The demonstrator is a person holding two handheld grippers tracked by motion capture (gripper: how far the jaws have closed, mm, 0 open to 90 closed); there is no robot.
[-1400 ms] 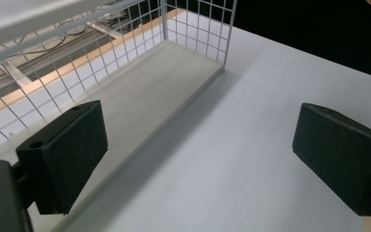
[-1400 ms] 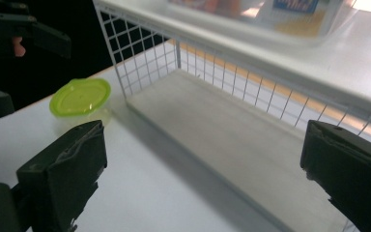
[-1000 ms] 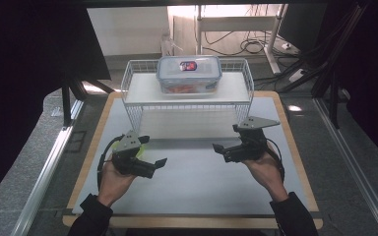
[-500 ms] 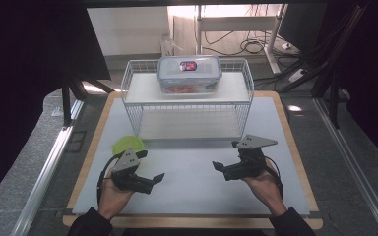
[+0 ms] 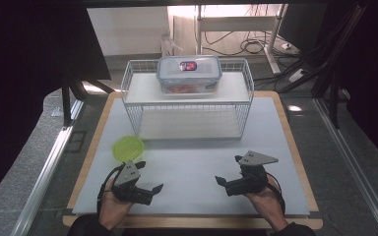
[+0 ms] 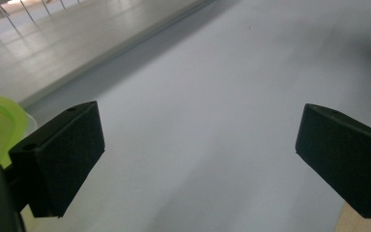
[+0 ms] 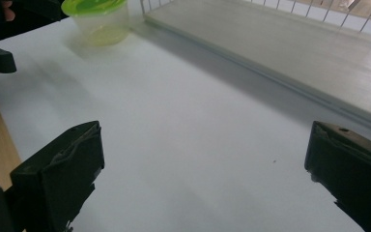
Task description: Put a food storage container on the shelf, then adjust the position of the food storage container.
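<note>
Both grippers empty, jaws wide, low over near bench (image 5: 192, 167). Left gripper (image 5: 150, 191) nearest green-lidded tub (image 5: 128, 148), which stands just beside it, in front of wire rack (image 5: 187, 105). Advise: approach level, straddle tub below lid, close gently. Right gripper (image 5: 225, 183) clear.

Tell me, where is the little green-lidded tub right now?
In the high view, the green-lidded tub sits left on the white mat, between the wire rack and the left hand-held gripper.

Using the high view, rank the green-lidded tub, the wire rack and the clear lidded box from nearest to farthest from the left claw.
From the left claw:
1. Green-lidded tub, just beyond it, on the mat.
2. Wire rack, mid-table behind the tub.
3. Clear lidded box, on the rack's top shelf, farthest back.
</note>
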